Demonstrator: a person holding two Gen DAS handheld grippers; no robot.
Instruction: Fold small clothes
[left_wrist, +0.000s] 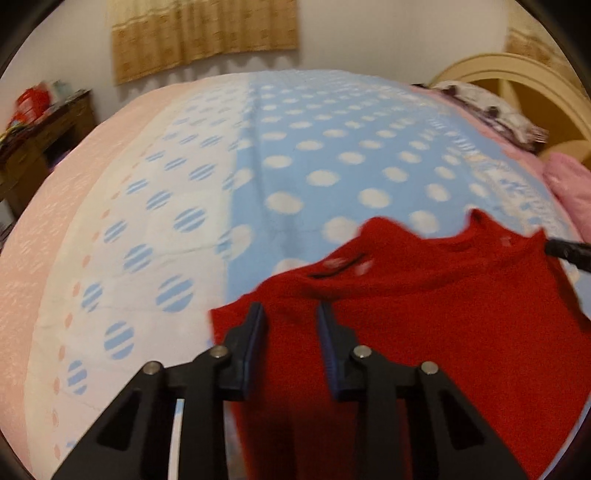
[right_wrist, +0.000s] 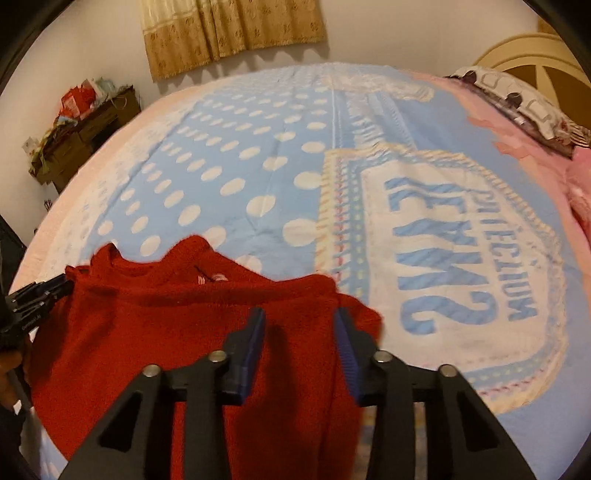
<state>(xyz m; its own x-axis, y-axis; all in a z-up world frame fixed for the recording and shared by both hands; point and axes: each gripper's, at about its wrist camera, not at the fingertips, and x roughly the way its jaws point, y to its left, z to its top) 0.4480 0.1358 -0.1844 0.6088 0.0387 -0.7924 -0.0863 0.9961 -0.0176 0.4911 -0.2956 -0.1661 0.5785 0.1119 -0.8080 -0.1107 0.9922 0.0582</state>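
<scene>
On the bed's blue cover with white dots (left_wrist: 332, 122) lay a small red fuzzy top (left_wrist: 443, 295), close to the near edge. The left gripper (left_wrist: 290, 314) hung over its left side with its jaws apart, holding nothing. The right gripper (right_wrist: 301, 319) hung over its right side, jaws apart too. The pictures were blurry, so I could not tell if the fingers touched the cloth. The folding looked only just begun, with the top mostly spread out. Next, each gripper likely needed to pinch an edge and bring it over the middle.
</scene>
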